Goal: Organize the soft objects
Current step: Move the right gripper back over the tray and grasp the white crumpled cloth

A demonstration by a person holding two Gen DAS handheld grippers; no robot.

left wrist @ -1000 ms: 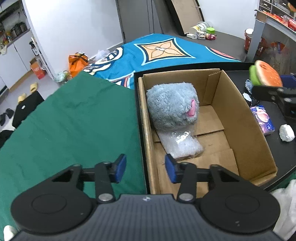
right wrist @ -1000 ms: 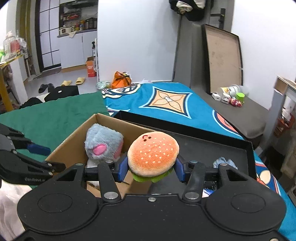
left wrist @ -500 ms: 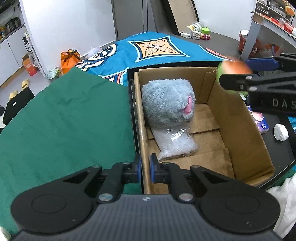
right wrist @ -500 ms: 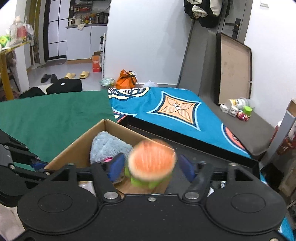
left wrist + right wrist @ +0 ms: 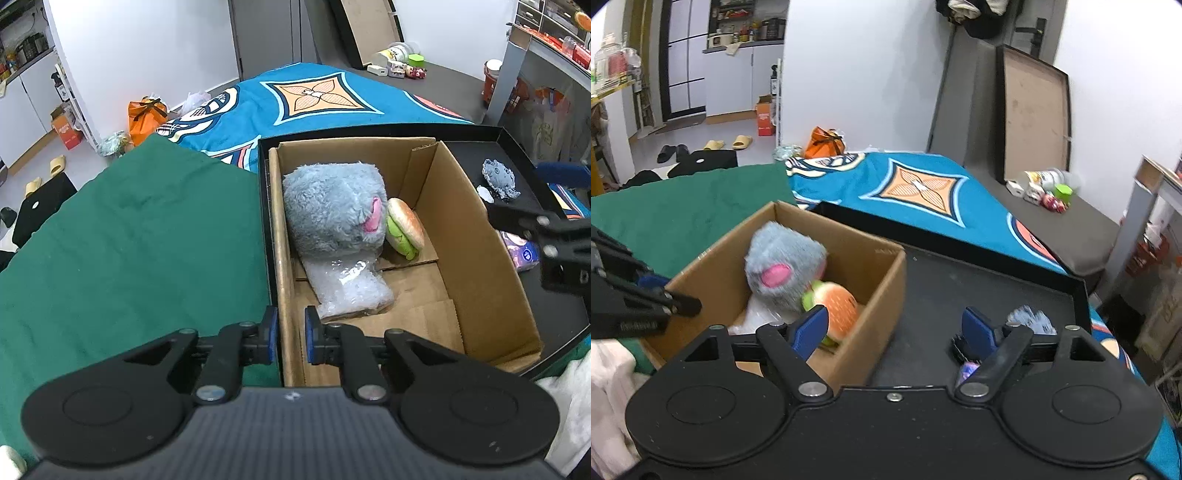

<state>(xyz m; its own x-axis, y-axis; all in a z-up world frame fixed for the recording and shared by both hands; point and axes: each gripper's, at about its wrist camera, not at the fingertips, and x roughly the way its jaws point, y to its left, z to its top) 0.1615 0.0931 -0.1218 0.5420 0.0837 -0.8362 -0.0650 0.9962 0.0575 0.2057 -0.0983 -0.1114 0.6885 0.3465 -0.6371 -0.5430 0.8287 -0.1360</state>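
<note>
A cardboard box point(image 5: 480, 258) stands in a black tray point(image 5: 480, 133). Inside it, a grey furry plush point(image 5: 332, 210) sits on a bubble-wrap bag point(image 5: 351, 291). A burger plush point(image 5: 404, 229) lies on its edge against the grey plush's right side. My left gripper point(image 5: 289, 334) is shut on the box's near-left wall; the jaws are easing open a touch, but the pads still press the cardboard. My right gripper point(image 5: 894, 328) hovers over the box's right wall point(image 5: 871, 273), its jaws opening with nothing between them. The burger plush point(image 5: 838, 310) lies below its left finger.
A crumpled grey-blue piece point(image 5: 498, 177) and a purple tissue pack point(image 5: 521, 251) lie in the tray right of the box. Green cloth point(image 5: 129, 240) covers the surface to the left, and a blue patterned blanket point(image 5: 314, 99) lies beyond. White fabric point(image 5: 569, 406) sits at the near right.
The right gripper opened and let go of the burger plush, which dropped into the box beside the grey plush. The left gripper closed on the box wall.
</note>
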